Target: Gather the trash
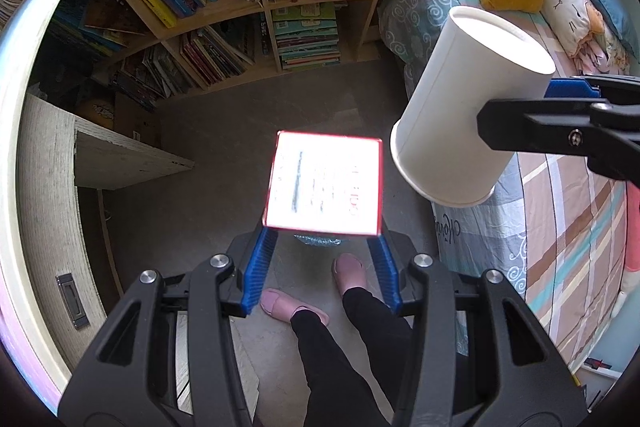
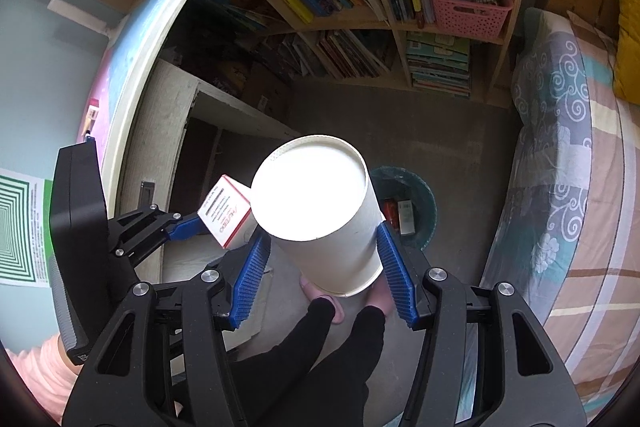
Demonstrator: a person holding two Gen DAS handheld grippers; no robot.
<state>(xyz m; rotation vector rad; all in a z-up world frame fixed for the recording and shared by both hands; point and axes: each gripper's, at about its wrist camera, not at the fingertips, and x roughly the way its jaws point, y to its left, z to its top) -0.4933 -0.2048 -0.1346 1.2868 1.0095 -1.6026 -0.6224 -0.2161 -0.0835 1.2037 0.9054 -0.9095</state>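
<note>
The left gripper (image 1: 324, 247) clamps a red-edged white box (image 1: 324, 183) between its fingertips. The right gripper (image 2: 320, 259) grips a white paper cup (image 2: 320, 219), bottom forward. Below and just ahead of it stands a bin (image 2: 416, 199), seemingly holding cartons.

A child's bedroom in a home is indicated by a wooden bookshelf (image 2: 360, 7) packed with picture books, a patterned bed (image 1: 560, 195) with cushions, and a desk (image 2: 160, 39).
</note>
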